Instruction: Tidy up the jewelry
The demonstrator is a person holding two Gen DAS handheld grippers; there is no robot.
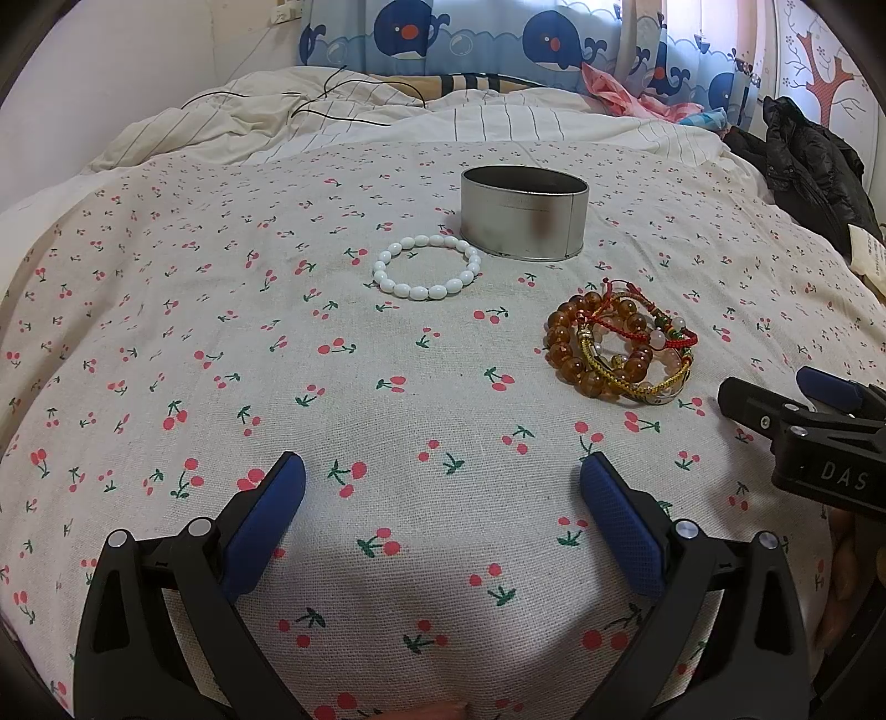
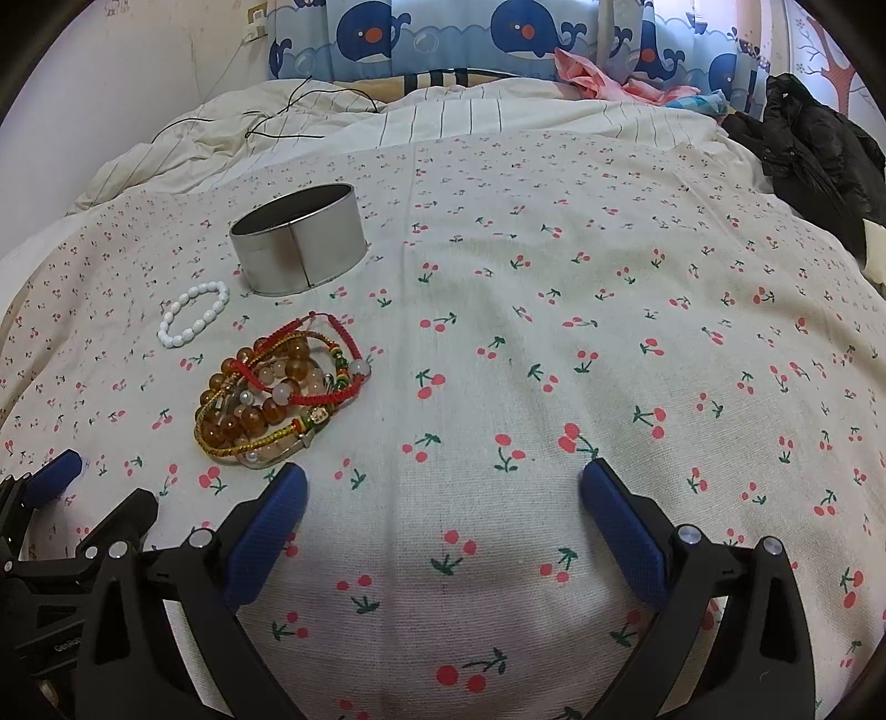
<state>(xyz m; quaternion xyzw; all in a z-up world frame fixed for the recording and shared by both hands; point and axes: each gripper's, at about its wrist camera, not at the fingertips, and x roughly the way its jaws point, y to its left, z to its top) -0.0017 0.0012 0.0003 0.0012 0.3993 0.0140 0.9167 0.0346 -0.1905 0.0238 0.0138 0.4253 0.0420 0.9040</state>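
A round open silver tin (image 1: 525, 213) stands on the cherry-print cloth (image 1: 387, 387); it also shows in the right wrist view (image 2: 302, 238). A white bead bracelet (image 1: 426, 267) lies flat just left of and in front of the tin, also in the right wrist view (image 2: 194, 313). A pile of amber bead, red cord and yellow cord bracelets (image 1: 623, 349) lies nearer, right of centre, and also shows in the right wrist view (image 2: 277, 396). My left gripper (image 1: 443, 493) is open and empty above the cloth. My right gripper (image 2: 443, 493) is open and empty, the pile just beyond its left finger.
The cloth covers a bed with a striped quilt (image 1: 332, 116) and a thin black cable (image 1: 332, 99) at the back. A black jacket (image 1: 803, 160) lies at the right edge. Whale-print curtains (image 1: 498, 33) hang behind. The right gripper's body (image 1: 819, 432) shows at the right of the left wrist view.
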